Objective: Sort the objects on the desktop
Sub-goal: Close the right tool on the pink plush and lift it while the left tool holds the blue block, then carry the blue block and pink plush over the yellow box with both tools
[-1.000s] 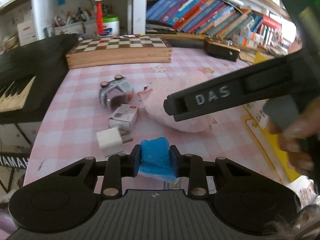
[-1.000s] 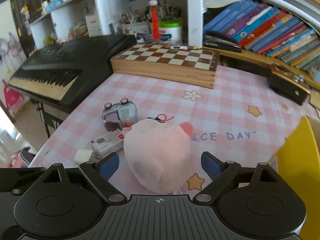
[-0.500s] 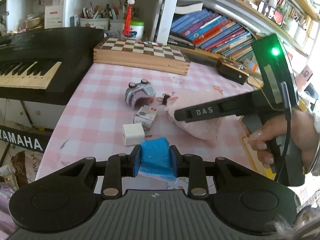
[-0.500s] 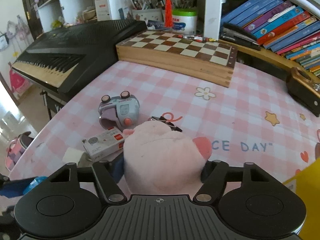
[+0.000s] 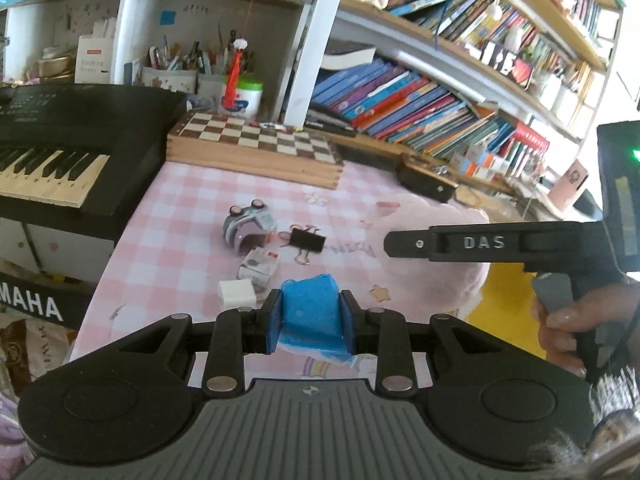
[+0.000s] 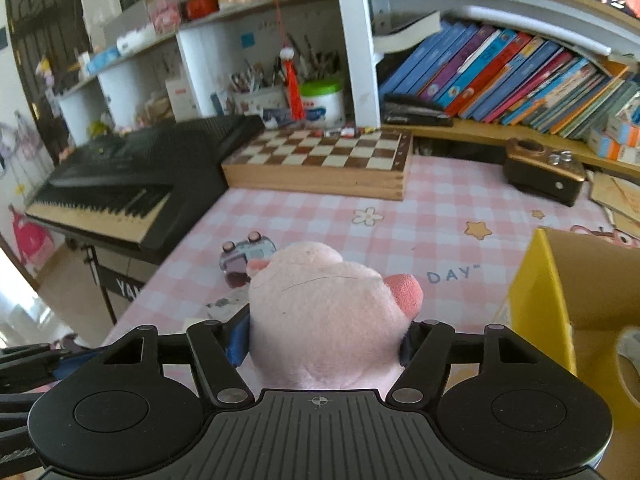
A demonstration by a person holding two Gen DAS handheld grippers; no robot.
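Close in, the left gripper (image 5: 310, 322) has both pads pinched on one blue packet (image 5: 309, 312), whose lower edge is cut off behind the gripper body. Over on the right wrist view, the right gripper (image 6: 322, 344) squeezes one pink plush toy (image 6: 326, 312) between its fingers, and the plush swallows most of both pads, only slivers of blue showing at either side. Whether the plush is clear of the pink checked tablecloth (image 6: 432, 200) cannot be told from here. At the right edge sits one yellow box (image 6: 536, 292), open side up, partly cut by the frame, with something pale inside too cropped to name. Past the packet, in the left view, lie one white charger block (image 5: 237, 294), one small white carton (image 5: 259, 267) with print too blurred to read, one black binder clip (image 5: 307, 239), and one grey toy car (image 5: 250, 226); in the right view the plush hides the clip entirely and most of the car. The right gripper's long black side, lettered DAS, crosses the plush in the left view. Further back, one wooden chessboard (image 6: 324, 160) lies flat, one black keyboard (image 6: 120, 184) runs off to the left, and one dark brown box (image 6: 544, 174) sits at the far right. Behind them, a leaning row of books (image 6: 500, 76), too many and too smeared to count.
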